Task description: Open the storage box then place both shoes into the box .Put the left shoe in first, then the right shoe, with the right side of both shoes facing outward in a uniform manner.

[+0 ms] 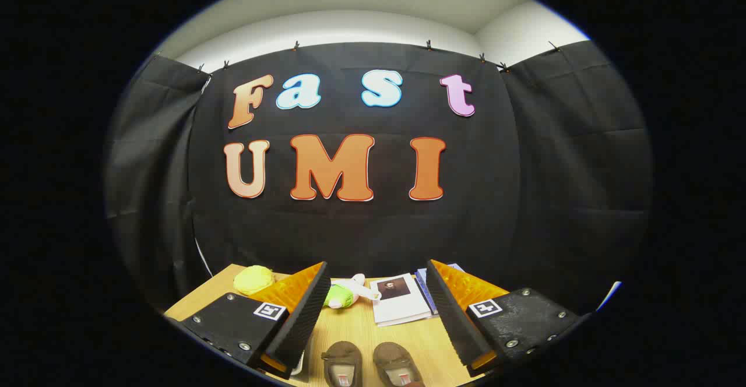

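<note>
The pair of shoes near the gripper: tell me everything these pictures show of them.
The shoes are a small brown pair, soft and suede-like in look, with a strap or band across each top and a light label inside. They lie side by side on the wooden table, toes pointing toward the booth wall, heels cut off from view. They sit low between the fingers of the open gripper, touched by neither finger. Which is the left shoe cannot be told.

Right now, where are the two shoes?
In the gripper view, the brown shoes sit side by side on the wooden table, low between the open gripper's fingers, nearer than the booklet.
</note>
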